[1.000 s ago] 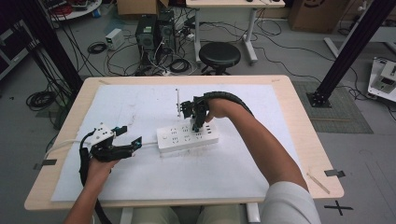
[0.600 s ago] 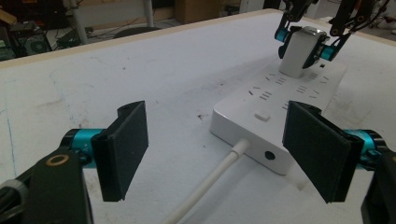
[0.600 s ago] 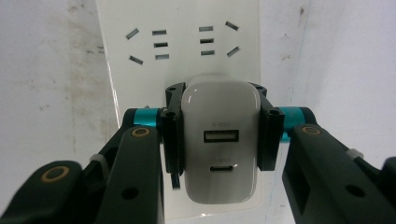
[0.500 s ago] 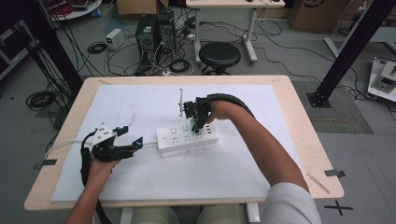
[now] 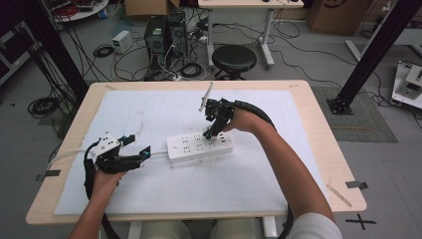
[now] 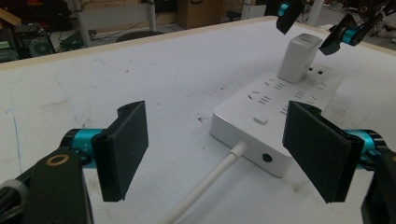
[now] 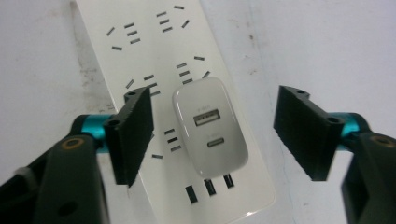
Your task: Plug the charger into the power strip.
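A white power strip (image 5: 191, 148) lies mid-table on the white sheet, and its cable (image 5: 157, 154) runs left. A white USB charger (image 7: 210, 126) stands plugged into the strip's (image 7: 154, 46) right part. My right gripper (image 5: 209, 132) points down over it. Its jaws have just been opening and now stand wide on either side of the charger, clear of it (image 7: 217, 116). My left gripper (image 5: 139, 145) rests open near the strip's cable end, with nothing between its jaws (image 6: 224, 149). The left gripper view shows the strip (image 6: 280, 112), the charger (image 6: 296, 57) and the right gripper (image 6: 315, 23) above it.
A white sheet (image 5: 149, 109) covers most of the wooden table (image 5: 318, 129). Tape strips (image 5: 356, 184) sit near the right front corner. Beyond the far edge are a black stool (image 5: 234, 57), computer cases (image 5: 166, 35) and floor cables.
The right gripper's jaws, shut on the charger in the earlier frames, now stand apart. That hand has shifted slightly right and up. The left hand has stayed put.
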